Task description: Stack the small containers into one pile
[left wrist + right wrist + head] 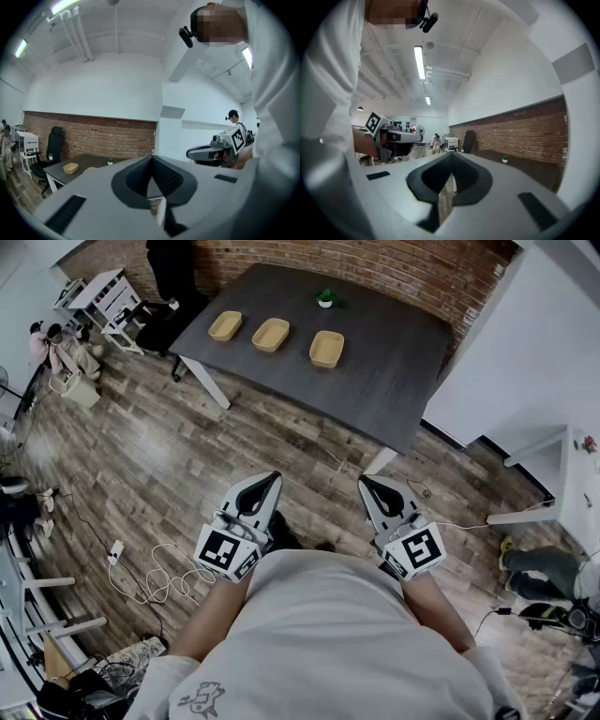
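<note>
Upper centre of the head view: three small tan containers sit in a slanted row on a dark bench (394, 371). Leftmost container (225, 325), middle container (271, 335) and rightmost container (326, 349) each stand apart from their neighbours. None are stacked, and all are upright with the open side up. A small potted plant (326, 298) is just behind the rightmost container, toward the brick wall (375, 263) along the top edge of the frame. The bench stands on a wooden floor (141, 437), well apart from both grippers.

Lower centre of the frame: left gripper (270, 482) and right gripper (366, 484) are held side by side close to the person's white shirt (328, 634). Their tips point up-frame toward the bench, over the floor. Left gripper view shows its jaws closed tip to tip with nothing between them. Right gripper view shows the same, jaws pressed together and empty.

A white cable (155, 582) lies looped on the floor at lower left of the frame, beside the left gripper.
</note>
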Tool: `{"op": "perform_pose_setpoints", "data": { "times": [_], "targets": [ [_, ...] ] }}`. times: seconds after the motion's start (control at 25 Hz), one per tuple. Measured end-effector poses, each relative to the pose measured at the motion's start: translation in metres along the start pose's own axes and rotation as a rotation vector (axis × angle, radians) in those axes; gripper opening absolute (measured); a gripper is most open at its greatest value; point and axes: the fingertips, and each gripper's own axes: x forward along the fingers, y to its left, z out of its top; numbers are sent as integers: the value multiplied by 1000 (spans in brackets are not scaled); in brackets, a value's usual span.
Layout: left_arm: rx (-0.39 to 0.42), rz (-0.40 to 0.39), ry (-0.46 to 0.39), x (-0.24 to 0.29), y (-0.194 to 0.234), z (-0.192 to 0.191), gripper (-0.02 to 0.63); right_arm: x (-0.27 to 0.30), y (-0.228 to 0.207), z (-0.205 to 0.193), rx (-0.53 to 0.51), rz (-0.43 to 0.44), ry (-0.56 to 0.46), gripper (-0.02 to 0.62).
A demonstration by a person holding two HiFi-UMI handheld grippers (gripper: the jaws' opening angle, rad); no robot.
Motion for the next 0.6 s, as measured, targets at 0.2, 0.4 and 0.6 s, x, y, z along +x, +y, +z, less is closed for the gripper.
{"op": "perform_pose_setpoints", "data": {
  "times": [0.2, 0.4, 0.6],
  "targets": [
    [2, 5, 6, 0, 16, -3, 11, 12, 0, -2, 7, -2, 4, 5],
    [-3, 19, 7, 0, 35, -4, 11, 30, 6, -3, -2, 22, 5, 5],
    [-6, 15, 11, -3, 56, -6, 11, 52, 10, -5, -11, 23, 15, 5]
  ]
}}
